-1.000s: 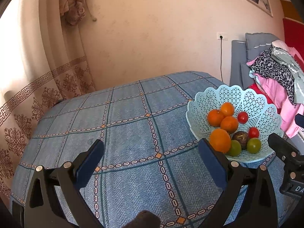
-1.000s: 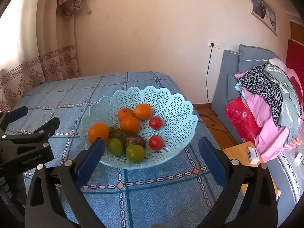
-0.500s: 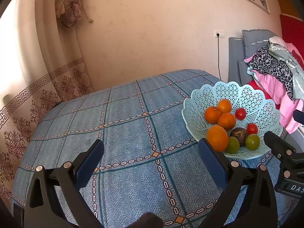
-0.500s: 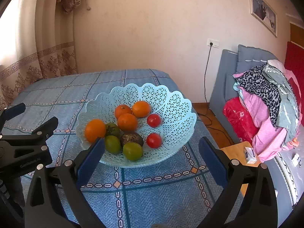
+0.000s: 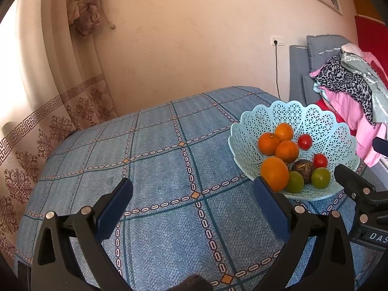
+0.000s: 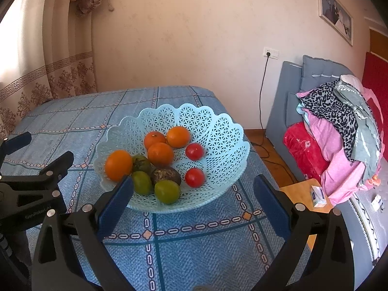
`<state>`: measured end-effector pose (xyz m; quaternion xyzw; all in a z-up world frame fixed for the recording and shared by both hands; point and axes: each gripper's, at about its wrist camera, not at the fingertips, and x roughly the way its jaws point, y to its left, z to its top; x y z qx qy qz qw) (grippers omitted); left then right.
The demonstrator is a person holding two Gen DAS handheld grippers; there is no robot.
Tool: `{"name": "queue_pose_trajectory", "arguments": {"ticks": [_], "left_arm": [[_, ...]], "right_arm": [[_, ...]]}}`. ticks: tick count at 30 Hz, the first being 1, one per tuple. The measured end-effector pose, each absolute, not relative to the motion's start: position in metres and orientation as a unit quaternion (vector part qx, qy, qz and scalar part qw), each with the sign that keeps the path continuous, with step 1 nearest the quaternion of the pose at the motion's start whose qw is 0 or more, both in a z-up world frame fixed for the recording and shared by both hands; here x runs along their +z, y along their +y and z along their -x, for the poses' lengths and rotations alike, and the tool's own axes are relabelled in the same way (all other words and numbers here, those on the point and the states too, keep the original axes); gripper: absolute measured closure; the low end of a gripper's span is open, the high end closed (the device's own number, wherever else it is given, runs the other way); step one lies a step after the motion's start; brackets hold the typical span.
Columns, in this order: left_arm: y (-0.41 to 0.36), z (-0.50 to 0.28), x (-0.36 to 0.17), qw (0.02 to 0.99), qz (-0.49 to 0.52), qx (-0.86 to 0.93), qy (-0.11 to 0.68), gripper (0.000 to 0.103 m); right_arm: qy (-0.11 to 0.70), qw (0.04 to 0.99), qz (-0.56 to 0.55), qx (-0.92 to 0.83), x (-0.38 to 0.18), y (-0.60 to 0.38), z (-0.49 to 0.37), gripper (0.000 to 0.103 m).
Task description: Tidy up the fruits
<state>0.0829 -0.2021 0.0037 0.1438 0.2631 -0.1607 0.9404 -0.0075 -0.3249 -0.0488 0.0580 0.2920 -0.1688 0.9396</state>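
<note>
Compared with a second ago, both cameras sit slightly farther back from the basket (image 6: 219, 143), which shows a little smaller and higher in each view, and the fruit inside lies as it did.

Nearest in the right wrist view, the right gripper (image 6: 192, 191) hangs with its blue pads wide apart and nothing between them, just short of the basket's near rim. At 9 o'clock, the left gripper (image 6: 36, 155) shows from the side, also spread. From the left wrist view the left gripper (image 5: 192, 192) is wide and empty over the blue checked tablecloth (image 5: 150, 160), with the basket off at 3 o'clock.

Inside the pale blue lattice basket, nearest the rim lie two green fruits (image 6: 167, 191) and a dark brown fruit (image 6: 166, 175). At 9 o'clock of them sits a large orange (image 6: 118, 162), touching a darker green fruit (image 6: 141, 163). Two red tomatoes (image 6: 194, 177) lie toward 3 o'clock. Farther in, three smaller oranges (image 6: 160, 154) cluster together, touching.

Beyond the table at 3 o'clock stands a grey sofa (image 6: 312, 70) piled with clothes (image 6: 339, 131). A patterned curtain (image 6: 60, 77) hangs at 10 o'clock.
</note>
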Motion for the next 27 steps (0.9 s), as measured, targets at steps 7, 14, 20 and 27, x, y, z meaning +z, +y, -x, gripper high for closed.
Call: {"name": "queue_pose_trajectory", "arguments": {"ticks": [7, 14, 20, 27], "left_arm": [[-0.2034, -0.0820, 0.0039, 0.940, -0.146, -0.164, 0.262, 0.005], [-0.2050, -0.0804, 0.0033, 0.939, -0.150, -0.169, 0.259, 0.005], [-0.2053, -0.0806, 0.0032, 0.939, -0.151, -0.170, 0.259, 0.005], [-0.2021, -0.0845, 0.0026, 0.938, -0.142, -0.162, 0.271, 0.005]], "right_arm": [[0.295, 0.939, -0.058, -0.168, -0.0507, -0.3252, 0.0062, 0.003], [0.297, 0.938, -0.058, -0.166, -0.0519, -0.3246, 0.0055, 0.003], [0.298, 0.938, -0.058, -0.167, -0.0519, -0.3245, 0.0054, 0.003], [0.298, 0.938, -0.058, -0.166, -0.0517, -0.3246, 0.0054, 0.003]]}}
